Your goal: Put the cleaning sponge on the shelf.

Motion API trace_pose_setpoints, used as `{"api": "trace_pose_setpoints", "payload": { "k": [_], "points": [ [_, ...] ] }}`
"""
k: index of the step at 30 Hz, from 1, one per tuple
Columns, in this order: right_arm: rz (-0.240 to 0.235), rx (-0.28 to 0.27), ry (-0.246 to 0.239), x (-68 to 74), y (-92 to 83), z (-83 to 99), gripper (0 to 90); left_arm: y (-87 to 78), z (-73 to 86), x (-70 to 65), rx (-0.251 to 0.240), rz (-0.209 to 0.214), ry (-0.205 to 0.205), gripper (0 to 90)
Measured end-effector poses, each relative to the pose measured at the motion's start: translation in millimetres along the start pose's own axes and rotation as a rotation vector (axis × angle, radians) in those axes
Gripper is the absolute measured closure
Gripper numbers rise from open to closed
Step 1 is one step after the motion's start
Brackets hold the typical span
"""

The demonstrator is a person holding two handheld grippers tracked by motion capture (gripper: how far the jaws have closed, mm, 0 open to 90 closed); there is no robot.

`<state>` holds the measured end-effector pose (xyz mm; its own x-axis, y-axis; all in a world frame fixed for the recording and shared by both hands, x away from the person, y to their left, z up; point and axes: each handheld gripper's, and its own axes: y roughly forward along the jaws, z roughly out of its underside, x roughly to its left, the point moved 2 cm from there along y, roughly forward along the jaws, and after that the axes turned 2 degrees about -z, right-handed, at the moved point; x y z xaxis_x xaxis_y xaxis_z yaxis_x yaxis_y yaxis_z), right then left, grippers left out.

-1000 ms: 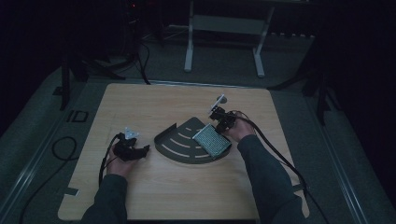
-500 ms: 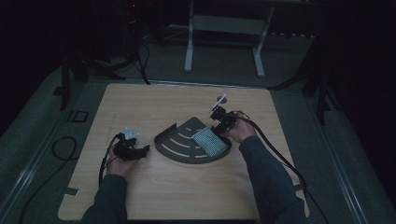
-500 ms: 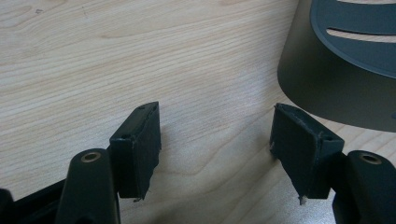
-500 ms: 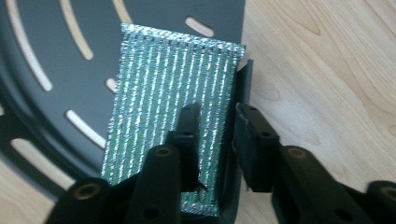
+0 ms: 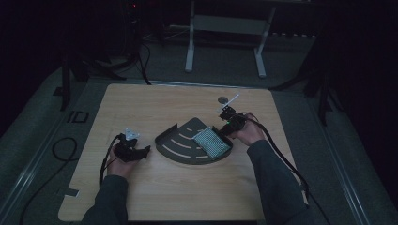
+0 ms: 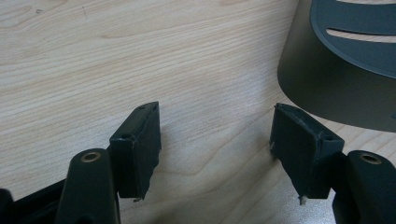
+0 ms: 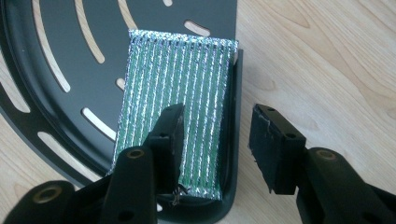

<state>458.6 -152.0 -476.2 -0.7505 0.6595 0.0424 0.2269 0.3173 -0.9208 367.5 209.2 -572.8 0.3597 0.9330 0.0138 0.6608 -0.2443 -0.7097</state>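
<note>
A dark fan-shaped slotted tray (image 5: 178, 152) lies mid-table. A green and silver ribbed pad (image 5: 212, 143) rests flat in its right end. My right gripper (image 5: 222, 131) hovers at the pad's near edge, and its jaws have just been opening. In the right gripper view its jaws (image 7: 217, 116) straddle the tray's side wall: one over the pad (image 7: 177, 79), the other over bare wood, neither pressing. The tray floor (image 7: 140, 14) shows curved slots. My left gripper (image 5: 143, 151) rests open on the wood left of the tray (image 6: 336, 93), with nothing between its jaws (image 6: 217, 154).
A small white stick-like piece (image 5: 228, 102) and a round grey disc (image 5: 222, 99) lie on the table behind my right hand. Cables trail from both grippers toward the front edge. A metal stand (image 5: 225, 23) is on the floor beyond the table.
The right hand has drawn slightly back and up from the pad, which stays flat in the tray. The left hand and gripper have not moved.
</note>
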Motion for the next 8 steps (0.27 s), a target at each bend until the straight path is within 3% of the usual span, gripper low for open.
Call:
{"api": "trace_pose_setpoints", "payload": {
  "k": [8],
  "points": [
    [0.017, -0.056, 0.020, -4.5, -12.8, 15.2, 49.9, 0.0, 0.3, 0.1, -0.002, 0.000, 0.002, 34.4]
  ]
}}
